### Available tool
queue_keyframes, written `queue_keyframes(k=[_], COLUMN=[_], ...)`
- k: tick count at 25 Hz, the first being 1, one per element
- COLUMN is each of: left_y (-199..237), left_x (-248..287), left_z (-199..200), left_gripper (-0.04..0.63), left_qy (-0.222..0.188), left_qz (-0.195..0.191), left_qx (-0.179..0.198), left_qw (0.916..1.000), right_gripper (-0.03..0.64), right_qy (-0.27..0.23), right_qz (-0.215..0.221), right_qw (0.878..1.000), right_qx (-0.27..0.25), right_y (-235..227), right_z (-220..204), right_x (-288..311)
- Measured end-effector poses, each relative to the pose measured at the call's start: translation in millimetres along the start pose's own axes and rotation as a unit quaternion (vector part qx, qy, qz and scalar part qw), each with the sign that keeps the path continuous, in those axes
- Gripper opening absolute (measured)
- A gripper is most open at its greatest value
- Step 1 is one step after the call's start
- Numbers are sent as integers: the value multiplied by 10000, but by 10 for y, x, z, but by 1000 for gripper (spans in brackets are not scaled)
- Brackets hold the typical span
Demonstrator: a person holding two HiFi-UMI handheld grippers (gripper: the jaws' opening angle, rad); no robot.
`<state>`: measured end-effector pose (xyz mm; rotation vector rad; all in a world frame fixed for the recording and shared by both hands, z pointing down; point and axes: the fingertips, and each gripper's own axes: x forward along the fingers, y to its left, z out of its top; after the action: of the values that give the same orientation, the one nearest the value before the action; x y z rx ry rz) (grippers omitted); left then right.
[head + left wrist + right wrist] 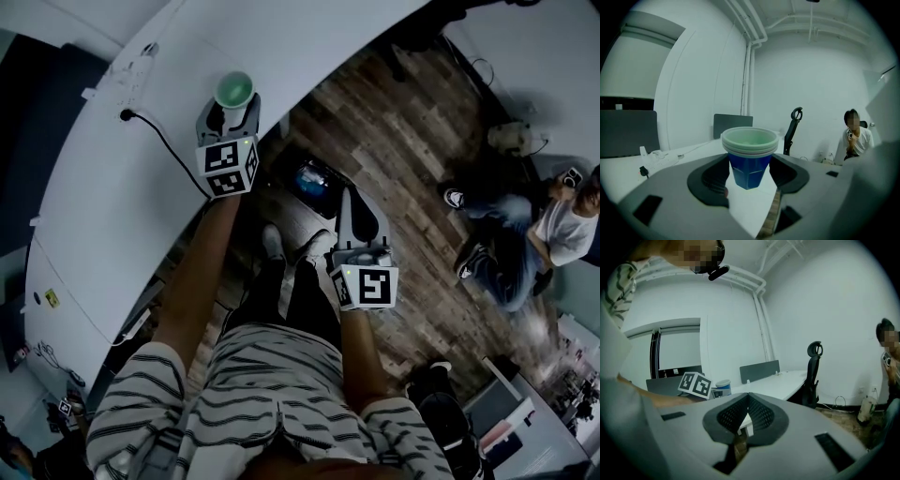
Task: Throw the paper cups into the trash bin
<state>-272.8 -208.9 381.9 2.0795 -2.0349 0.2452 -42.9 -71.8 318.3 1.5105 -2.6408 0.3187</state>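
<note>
Observer: Grasp stage, first half of the task. Your left gripper [233, 111] reaches over the near edge of the white bench [141, 187], with the paper cups [749, 161], a nested stack with a blue wall and pale green rims, upright between its fingers. The fingers stand wide. The dark pads [710, 180] appear to meet the blue wall on both sides, just under the rims, so read this as a hold on the stack. Whether the base has left the bench cannot be told.

Instructor: Agreed. Note also your right gripper [747, 401]: its fingers are closed tip to tip and carry nothing. It hangs to the right over the wooden floor [422, 234], well apart from the cups.

Observer: Target for the drop?

Instructor: Probably the dark round container with a shiny lining, taken here for the trash bin [314, 178]. It stands on the floor just beyond your feet, between the two grippers and to the right of the cups. The next move calls for you to lift the stack clear of the bench and carry it right and down, keeping it upright. Spread the fingers only once the cups hang over the bin's mouth, since thin paper walls may buckle if you squeeze harder.
</note>
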Motion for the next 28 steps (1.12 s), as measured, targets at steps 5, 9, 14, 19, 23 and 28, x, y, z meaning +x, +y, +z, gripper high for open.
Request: queue_keyframes(k=[5,9,14,19,23,28], left_y=[-115,-241,-424,-667,-862,-1114], left_x=[-201,-338,-594,-845,-1022,-1261], left_z=[135,245,312,394,526,625], left_gripper=[285,285,285,285,285,285], left_qy=[-52,-104,-98,-139,-235,-299], left_qz=[-78,-148,-283,-489,-705,-922], left_qx=[24,42,76,8,-6,92], left_qw=[10000,9998,9995,9987,9972,9953], right_gripper=[9,9,9,9,9,9], right_qy=[-64,-125,-152,-215,-302,-342], right_qz=[-34,-64,-88,-116,-222,-334], right_qw=[9999,9999,9998,9997,9993,9988], right_qx=[100,63,12,-9,-47,-97], right_y=[-3,-25,-1,-34,-76,-141], right_z=[94,178,287,385,462,552], right_x=[-122,-215,-341,-496,-595,-723])
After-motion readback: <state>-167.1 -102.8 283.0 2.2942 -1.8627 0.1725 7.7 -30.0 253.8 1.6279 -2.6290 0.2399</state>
